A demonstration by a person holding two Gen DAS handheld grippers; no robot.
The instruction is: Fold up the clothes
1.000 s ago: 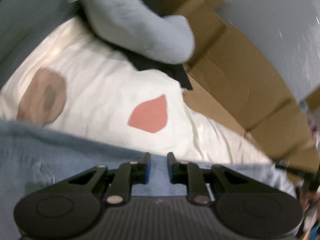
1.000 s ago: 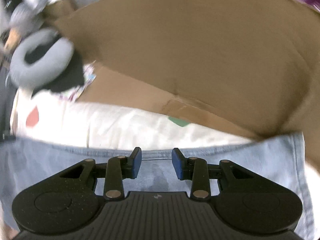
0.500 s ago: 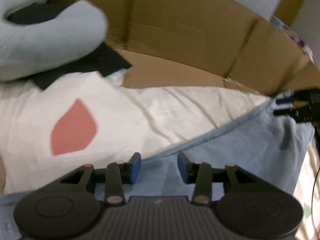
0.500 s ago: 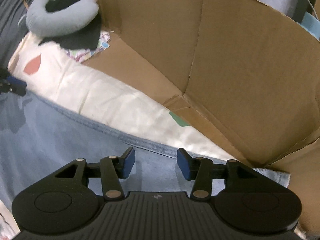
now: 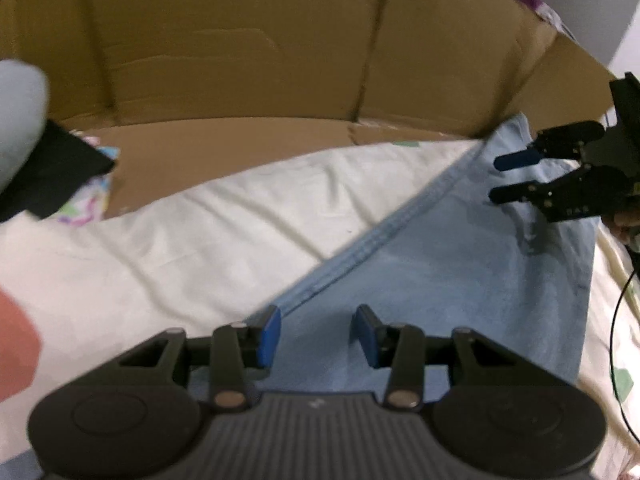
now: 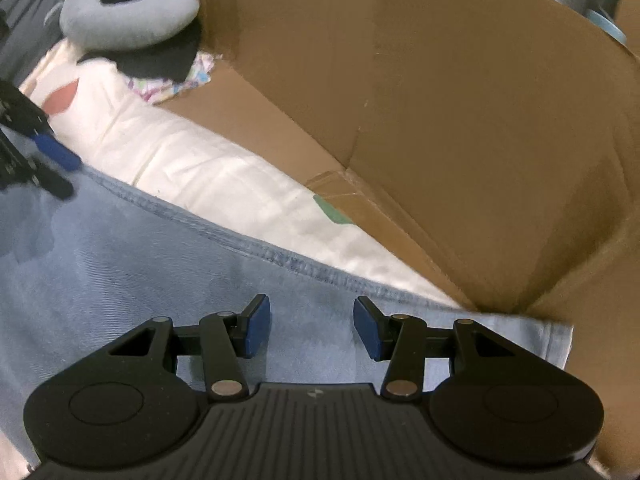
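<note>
Holding both grippers just above the cloth, we see a pale blue denim garment spread flat across a cream bedsheet. Its fabric looks soft and faded, with darker mottled patches near the far end in the left wrist view, and a stitched double seam runs along the long edge that borders the sheet. One squared corner of the garment lies at the foot of a cardboard wall that stands along the far side of the bed.

Our left gripper has its blue-padded fingers spread apart with nothing between them; the left pad sits right over the seamed edge. Our right gripper is likewise spread wide and empty, poised over the garment close to the seam. Each gripper shows in the other's view at the opposite end of the garment, fingers parted there too.

The sheet carries a coral patch and a small green patch. Beyond the garment, at the head of the sheet, a grey-blue neck pillow rests on a dark cloth, with a bit of multicoloured patterned fabric beneath that. We cannot tell what kind of garment the denim is.
</note>
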